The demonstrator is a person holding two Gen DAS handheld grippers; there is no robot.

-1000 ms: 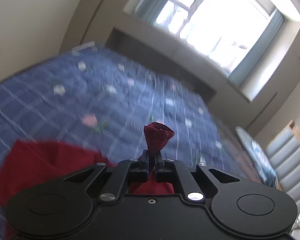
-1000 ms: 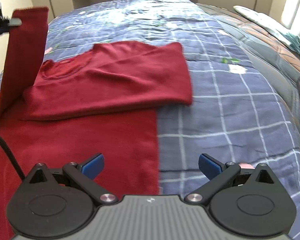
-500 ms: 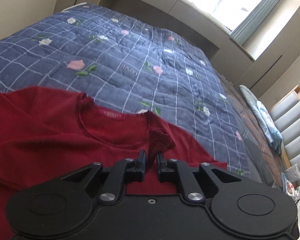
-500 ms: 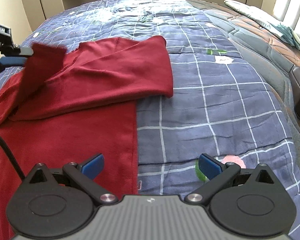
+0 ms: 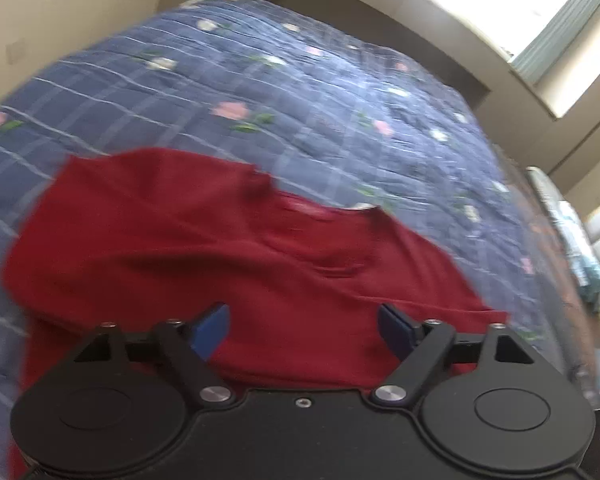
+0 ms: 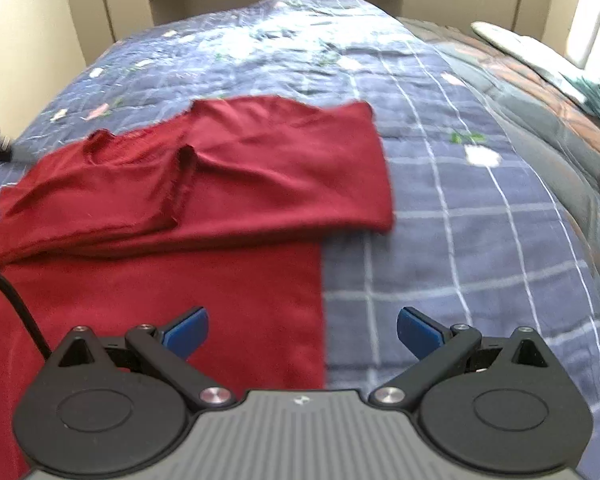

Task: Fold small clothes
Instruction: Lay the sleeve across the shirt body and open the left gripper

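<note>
1. The left wrist view shows the shirt [image 5: 204, 256] from its neck end: the neckline sits at about 1 o'clock from the left gripper [image 5: 304, 326], with the quilt [image 5: 300, 92] beyond it, and a window at the far 2 o'clock corner. This view is blurred, so folds are hard to read.
2. The right wrist view shows what the left one does not: both sleeves folded in across the chest, one sleeve [image 6: 292, 168] lying over the other, its cuff end at about 1 o'clock. It also shows the shirt's straight side edge running from 12 toward 6 o'clock, and a dark cable at 9 o'clock. A dark, blurred object shows at the far left edge; I cannot tell what it is.
3. The left gripper tilts steeply down at the shirt. Its jaws are opening, now wide apart, with cloth below but nothing pinched between the pads.
4. The right gripper [image 6: 302, 334] also tilts down, over the shirt's side edge. Its jaws stand wide apart and hold nothing.
5. The shirt lies flat on the bed. In the right view its long axis runs from near 6 o'clock up to about 11 o'clock, neck toward the far end.
</note>
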